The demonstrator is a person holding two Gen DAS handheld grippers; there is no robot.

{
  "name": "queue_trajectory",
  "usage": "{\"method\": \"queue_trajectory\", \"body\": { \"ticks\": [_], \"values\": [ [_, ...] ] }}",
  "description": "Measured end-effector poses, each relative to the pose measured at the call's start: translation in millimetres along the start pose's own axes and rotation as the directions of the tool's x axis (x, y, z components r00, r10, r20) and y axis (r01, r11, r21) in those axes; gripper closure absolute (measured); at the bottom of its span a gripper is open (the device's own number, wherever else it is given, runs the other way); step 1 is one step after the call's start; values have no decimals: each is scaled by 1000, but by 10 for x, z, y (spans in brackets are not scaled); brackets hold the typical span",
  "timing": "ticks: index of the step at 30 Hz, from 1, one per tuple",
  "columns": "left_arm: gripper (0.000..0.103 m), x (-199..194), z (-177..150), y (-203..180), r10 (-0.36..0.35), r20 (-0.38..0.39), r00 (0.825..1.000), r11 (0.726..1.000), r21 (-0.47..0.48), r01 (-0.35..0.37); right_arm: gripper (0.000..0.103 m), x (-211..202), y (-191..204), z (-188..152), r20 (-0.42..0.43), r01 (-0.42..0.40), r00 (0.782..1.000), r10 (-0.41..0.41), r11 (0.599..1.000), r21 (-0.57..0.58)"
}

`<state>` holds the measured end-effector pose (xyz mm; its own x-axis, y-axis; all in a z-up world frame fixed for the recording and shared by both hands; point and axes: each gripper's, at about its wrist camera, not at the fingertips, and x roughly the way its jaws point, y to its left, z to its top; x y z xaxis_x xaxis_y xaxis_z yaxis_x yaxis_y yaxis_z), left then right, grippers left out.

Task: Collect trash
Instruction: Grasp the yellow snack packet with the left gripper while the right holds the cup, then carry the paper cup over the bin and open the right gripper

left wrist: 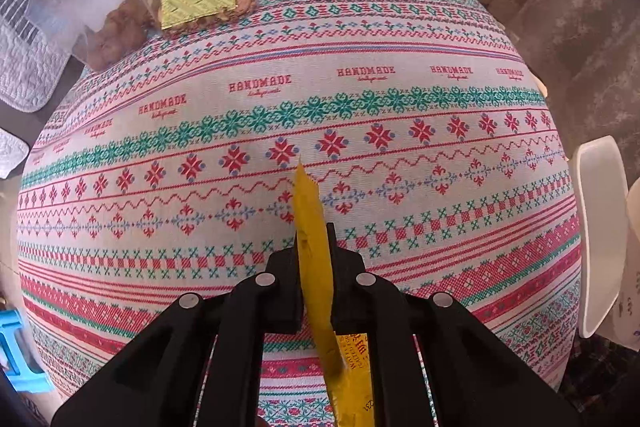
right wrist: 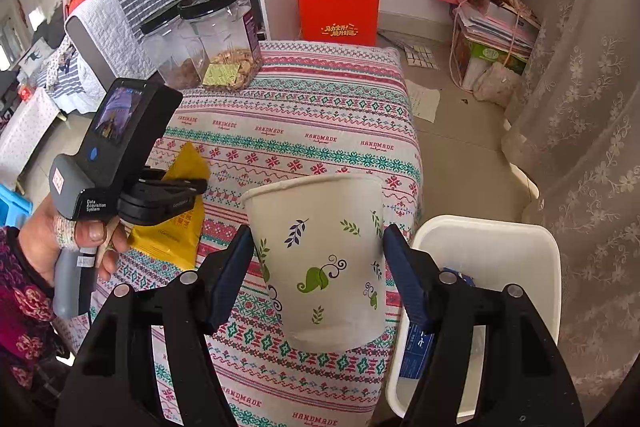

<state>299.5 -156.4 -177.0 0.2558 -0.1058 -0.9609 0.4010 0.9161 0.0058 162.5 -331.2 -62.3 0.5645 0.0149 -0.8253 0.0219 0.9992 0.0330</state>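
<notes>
— Left wrist view: what's in my left gripper?
— Jaws clamped on the yellow wrapper, above the tablecloth.
— And my right gripper?
— Gripping the paper cup, beside the white bin.

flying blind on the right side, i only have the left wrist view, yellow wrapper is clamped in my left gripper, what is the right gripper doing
Observer: The right gripper has a white paper cup with green leaf prints between its fingers, rim tilted away from the camera.
Operator: where's the bin
Observer: A white plastic bin stands on the floor off the table's right edge, right beside that cup.
Operator: anything in it
Observer: A blue printed packet lies inside against its near wall.
Operator: how does my wrapper look from there
Observer: The yellow foil snack wrapper hangs flat in the left gripper, above the patterned tablecloth.
</notes>
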Motion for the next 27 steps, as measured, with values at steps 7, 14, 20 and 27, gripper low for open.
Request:
{"method": "queue_trajectory", "body": {
  "ticks": [7, 14, 20, 27],
  "values": [
    [96, -420, -245, 168, 30, 90, 995, 997, -80, -23, 39, -143, -78, -14, 51, 0, 999, -1, 1000, 23],
    [96, -984, -288, 103, 76, 249, 965, 988, -148, -39, 39, -297, -238, -55, 101, 18, 995, -26, 997, 74],
    [96, -1354, -173, -176, 77, 367, 927, 988, -155, -21, 39, -514, -472, -95, 168, 49, 983, -74, 988, 145],
    [96, -1676, -42, -692, 17, 457, 889, 997, -79, 21, 39, -684, -754, -147, 207, 94, 968, -139, 972, 214]
  ]
}}
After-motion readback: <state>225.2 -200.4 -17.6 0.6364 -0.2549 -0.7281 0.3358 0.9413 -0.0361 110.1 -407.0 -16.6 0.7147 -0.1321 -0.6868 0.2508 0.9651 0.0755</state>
